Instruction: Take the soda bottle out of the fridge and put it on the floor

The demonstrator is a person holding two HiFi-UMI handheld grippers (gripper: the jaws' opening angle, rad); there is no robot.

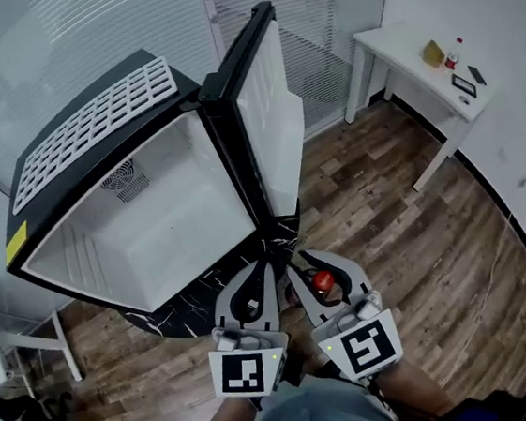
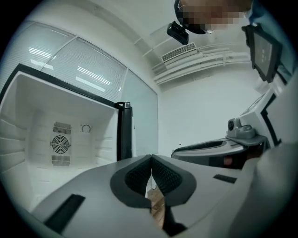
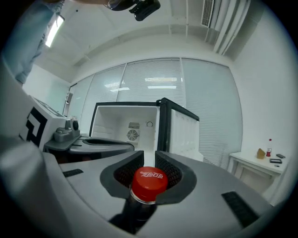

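Right gripper (image 3: 149, 159): the pads (image 3: 125, 173) are set narrow and clamp the neck of the soda bottle (image 3: 149, 181) just under its red cap; the cap stands up between the two jaws and the dark body hangs below them, mostly hidden by the gripper. Left gripper (image 2: 151, 160): jaws together, ribbed pads (image 2: 139, 176) meeting at the tips, nothing between them. In the head view the two grippers sit side by side close to the person's body, left gripper (image 1: 256, 276) just beside right gripper (image 1: 312, 267), each with its marker cube (image 1: 365, 346) toward the person. The bottle's red cap (image 1: 321, 281) shows between the right jaws, outside the fridge (image 1: 60, 251), in front of the lower corner of the open fridge door (image 1: 266, 110) and over the wood floor (image 1: 417, 234). I cannot tell whether the bottle's base touches the floor. The fridge stands open toward the person on a black marbled base (image 1: 207, 296); its white cavity shows a round fan grille (image 1: 125, 178) in the back wall, and a white grid shelf (image 1: 93, 125) lies on its black top. The door swings out to the right of the cavity. Well apart, against the far right wall, a white table (image 1: 386, 45) carries a small red-capped bottle (image 1: 455, 53) and a few small items too small to make out.
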